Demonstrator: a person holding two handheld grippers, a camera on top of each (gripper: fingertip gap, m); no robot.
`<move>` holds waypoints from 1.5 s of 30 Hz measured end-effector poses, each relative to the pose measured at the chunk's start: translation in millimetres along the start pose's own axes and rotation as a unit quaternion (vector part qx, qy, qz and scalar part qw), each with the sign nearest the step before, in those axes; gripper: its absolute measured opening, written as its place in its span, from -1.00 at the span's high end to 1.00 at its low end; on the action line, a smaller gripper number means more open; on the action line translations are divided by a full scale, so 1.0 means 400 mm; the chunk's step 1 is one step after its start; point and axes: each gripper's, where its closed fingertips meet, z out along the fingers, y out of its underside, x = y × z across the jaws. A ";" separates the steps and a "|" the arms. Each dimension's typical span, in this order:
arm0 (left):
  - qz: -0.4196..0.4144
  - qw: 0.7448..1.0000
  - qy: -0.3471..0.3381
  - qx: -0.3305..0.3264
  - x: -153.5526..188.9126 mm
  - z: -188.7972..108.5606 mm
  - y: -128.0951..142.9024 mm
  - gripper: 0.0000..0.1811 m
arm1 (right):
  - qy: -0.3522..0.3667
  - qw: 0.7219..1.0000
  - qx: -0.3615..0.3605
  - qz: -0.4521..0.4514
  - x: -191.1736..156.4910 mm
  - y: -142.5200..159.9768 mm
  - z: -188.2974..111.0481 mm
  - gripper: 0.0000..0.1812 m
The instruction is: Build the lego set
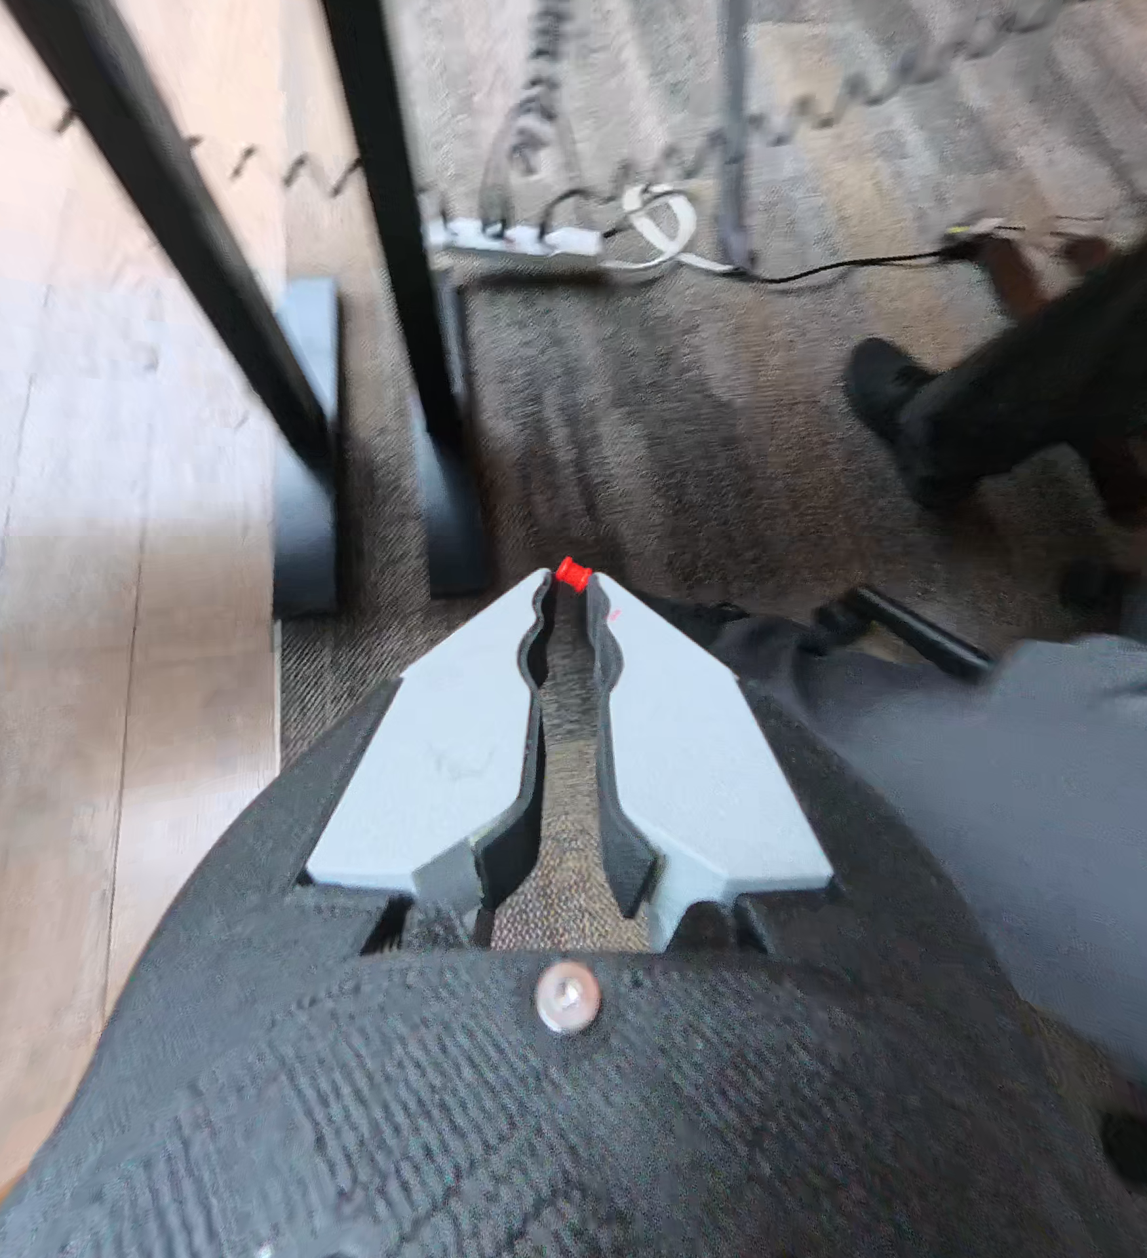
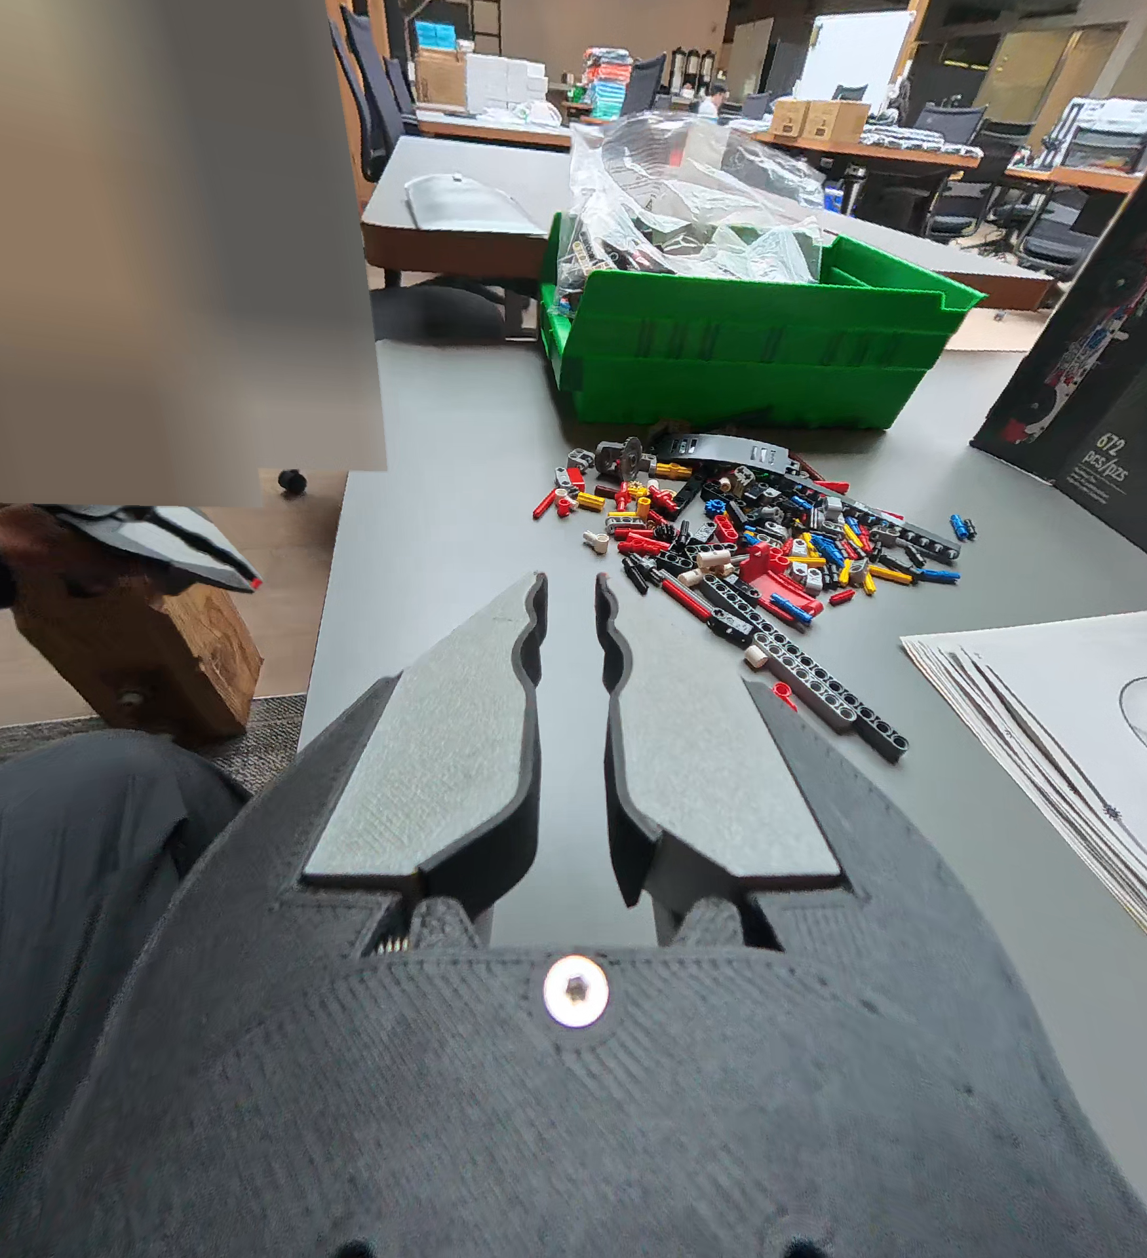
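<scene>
My left gripper (image 1: pixel 572 577) is shut on a small red lego piece (image 1: pixel 572 574) at its fingertips, held off the table and pointing down at the carpet. It also shows in the right wrist view (image 2: pixel 251 582), left of the table, with the red piece at its tip. My right gripper (image 2: pixel 571 578) is open and empty, low over the grey table (image 2: pixel 434 517). A pile of loose lego pieces (image 2: pixel 748 538) lies just ahead and to the right of it, with a long dark grey beam (image 2: pixel 829 687) nearest.
A green bin (image 2: pixel 748 347) with clear plastic bags stands behind the pile. The set's black box (image 2: pixel 1115 381) stands at the right, an instruction booklet (image 2: pixel 1068 735) lies at the front right. A person's legs (image 1: pixel 1006 783), black table legs (image 1: pixel 414 306) and a power strip (image 1: pixel 523 238) show below. Tip to tip, the grippers are about 45 cm apart.
</scene>
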 end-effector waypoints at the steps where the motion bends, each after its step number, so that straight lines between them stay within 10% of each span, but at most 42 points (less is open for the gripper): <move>1: 0.020 0.999 0.025 -0.002 0.053 -0.030 -0.046 0.93 | 0.002 1.000 0.004 0.008 0.006 -0.003 -0.003 0.88; 8: 0.205 0.970 0.108 0.071 0.427 -0.102 -0.468 0.92 | 0.052 0.992 0.091 0.063 0.074 -0.069 -0.073 0.92; 15: 0.262 0.962 -0.020 0.068 0.447 0.125 -0.834 0.92 | 0.178 0.966 0.186 -0.005 0.139 -0.138 -0.246 0.92; 26: 0.215 0.967 -0.040 -0.129 0.274 0.394 -0.882 0.90 | 0.233 0.958 0.166 -0.016 0.222 -0.098 -0.339 0.96; 38: 0.206 0.973 -0.018 -0.102 0.259 0.399 -0.902 0.50 | 0.236 0.959 0.159 -0.009 0.234 -0.087 -0.339 1.00; 45: 0.202 0.978 -0.042 -0.038 0.300 0.265 -0.918 0.54 | 0.249 0.946 0.205 -0.029 0.228 -0.119 -0.408 1.00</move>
